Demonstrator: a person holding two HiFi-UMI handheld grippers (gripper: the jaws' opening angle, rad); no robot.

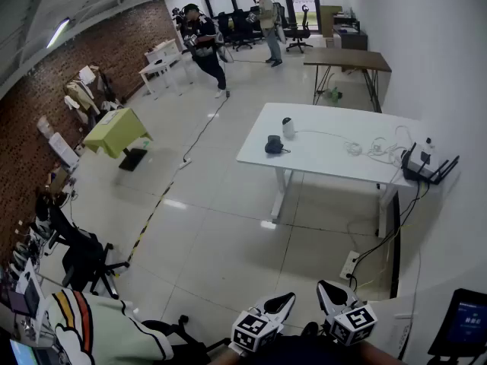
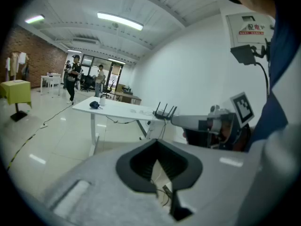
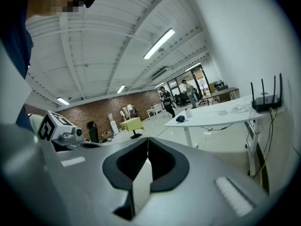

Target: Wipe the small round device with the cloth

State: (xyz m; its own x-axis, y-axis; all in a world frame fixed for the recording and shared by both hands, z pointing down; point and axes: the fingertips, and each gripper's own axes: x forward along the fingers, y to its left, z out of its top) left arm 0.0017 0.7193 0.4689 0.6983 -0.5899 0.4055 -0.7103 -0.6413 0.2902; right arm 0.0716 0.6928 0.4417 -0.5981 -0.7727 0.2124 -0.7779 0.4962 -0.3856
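Approach phase, nothing touched yet: the left gripper (image 1: pixel 283 301) and the right gripper (image 1: pixel 327 289) sit side by side at the bottom of the head view, both pointing a little downward. The white tabletop (image 1: pixel 327 154) lies well ahead of them across open floor. On it the dark cloth (image 1: pixel 274 144) lies near the corner, and the small round device (image 1: pixel 288 127), white and upright, stands just beyond it and apart from it as seen from the grippers. Each gripper's own view shows its jaws pressed together with nothing between them, only floor showing through the gap. So I'd say the wipe hasn't started. The next move calls for closing the distance to the tabletop, opening one gripper and coming down over the cloth to pinch it, with the other free to steady the device, which looks light enough to slide. The head view alone gives the layout, with cloth nearer and device behind. The left gripper view adds the right gripper seen side-on just beside it, and a black router (image 2: pixel 164 111) at the tabletop's near end. The right gripper view catches the left gripper's marker cube (image 3: pixel 49 125) close alongside. In both gripper views the cloth and device are tiny specks far ahead.
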